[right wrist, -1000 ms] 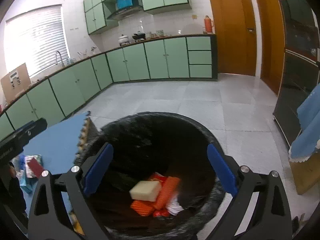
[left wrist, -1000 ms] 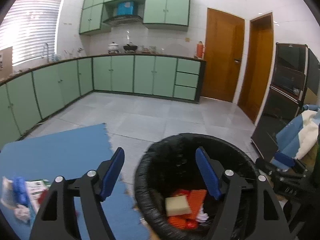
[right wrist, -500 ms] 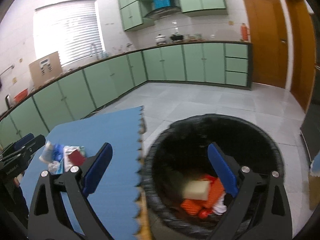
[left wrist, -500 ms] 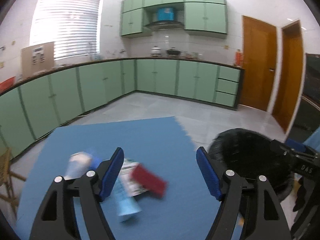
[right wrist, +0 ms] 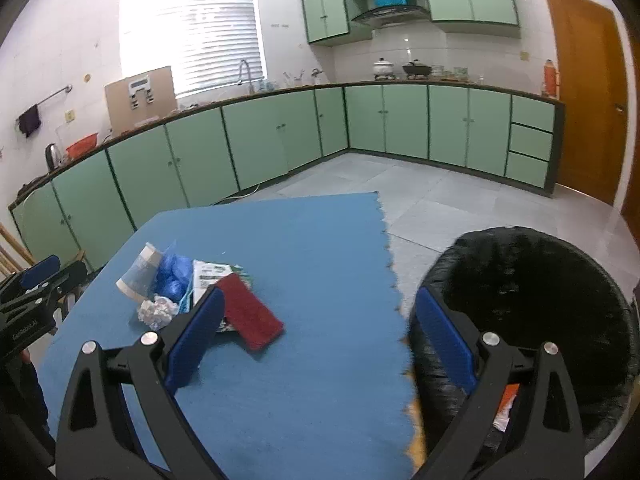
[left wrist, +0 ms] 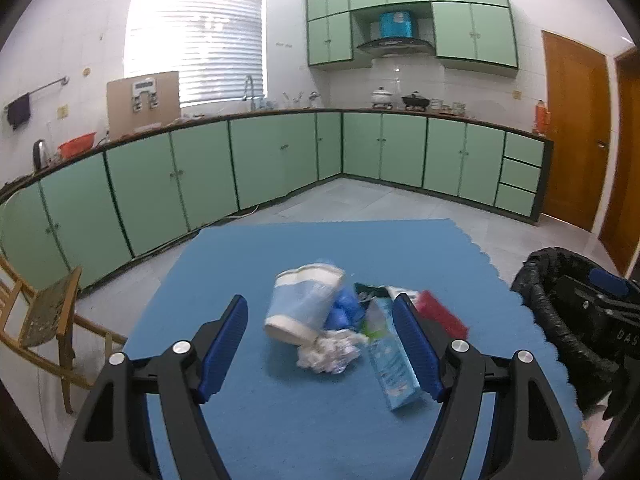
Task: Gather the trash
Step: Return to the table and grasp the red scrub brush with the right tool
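We are holding the left gripper (left wrist: 322, 346) spread wide and empty above the blue mat (left wrist: 280, 420), its blue pads framing the trash pile on that mat. We are seeing a pale blue paper cup (left wrist: 302, 304) lying on its side on the mat, a crumpled white tissue (left wrist: 326, 354) touching the cup's near rim, a blue plastic bag (left wrist: 342, 312) just beside the cup, a light blue carton (left wrist: 390, 364) by the right pad, and a red sponge (left wrist: 440, 316) beyond it. We are keeping the right gripper (right wrist: 316, 334) released as well, gripping nothing, over the mat's right edge. Just off that edge of the mat the black-lined trash bin (right wrist: 532, 280) is standing on the tiled floor (right wrist: 440, 196), orange scraps (right wrist: 506, 398) showing inside
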### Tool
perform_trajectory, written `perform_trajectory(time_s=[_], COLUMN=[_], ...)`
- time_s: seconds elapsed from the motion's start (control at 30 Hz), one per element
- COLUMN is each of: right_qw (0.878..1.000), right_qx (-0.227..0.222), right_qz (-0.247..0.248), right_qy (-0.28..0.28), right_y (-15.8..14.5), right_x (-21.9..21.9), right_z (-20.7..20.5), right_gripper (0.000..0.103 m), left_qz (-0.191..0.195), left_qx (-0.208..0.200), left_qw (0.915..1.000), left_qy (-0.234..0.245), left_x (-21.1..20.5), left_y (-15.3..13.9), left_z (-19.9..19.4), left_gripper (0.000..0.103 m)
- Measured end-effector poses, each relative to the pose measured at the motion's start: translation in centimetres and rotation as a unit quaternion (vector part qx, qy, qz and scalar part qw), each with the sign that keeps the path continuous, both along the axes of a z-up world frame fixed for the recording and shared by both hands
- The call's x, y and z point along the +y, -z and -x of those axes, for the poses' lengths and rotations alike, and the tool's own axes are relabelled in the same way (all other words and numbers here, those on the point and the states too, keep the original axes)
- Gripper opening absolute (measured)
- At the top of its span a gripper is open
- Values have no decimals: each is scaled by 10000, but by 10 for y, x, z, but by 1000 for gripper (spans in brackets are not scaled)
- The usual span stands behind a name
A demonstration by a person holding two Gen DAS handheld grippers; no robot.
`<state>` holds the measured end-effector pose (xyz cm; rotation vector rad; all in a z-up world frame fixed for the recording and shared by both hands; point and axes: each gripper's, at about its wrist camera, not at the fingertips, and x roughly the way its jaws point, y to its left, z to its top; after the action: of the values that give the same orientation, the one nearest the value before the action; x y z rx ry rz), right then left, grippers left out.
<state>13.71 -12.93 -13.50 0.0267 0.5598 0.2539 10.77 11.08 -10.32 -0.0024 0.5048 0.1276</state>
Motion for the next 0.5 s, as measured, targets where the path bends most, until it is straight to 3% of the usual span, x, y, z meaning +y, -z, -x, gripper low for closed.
perform_trajectory(time_s=[0.2,0.5], right_qw=[9995,9942], right_qx=[125,572], right_qz=[176,472], right_qy=[-231,-774], right_y=[21,57], right_x=[25,53], right_z=[-14,-32], right_gripper=[91,69], left_qz=[30,-17], left_qx=[149,343], left_qw=[9998,9992], left_qy=[-123,-194], left_x=[14,14], left_y=[20,40], left_z=[-1,-12], left_gripper=[73,73])
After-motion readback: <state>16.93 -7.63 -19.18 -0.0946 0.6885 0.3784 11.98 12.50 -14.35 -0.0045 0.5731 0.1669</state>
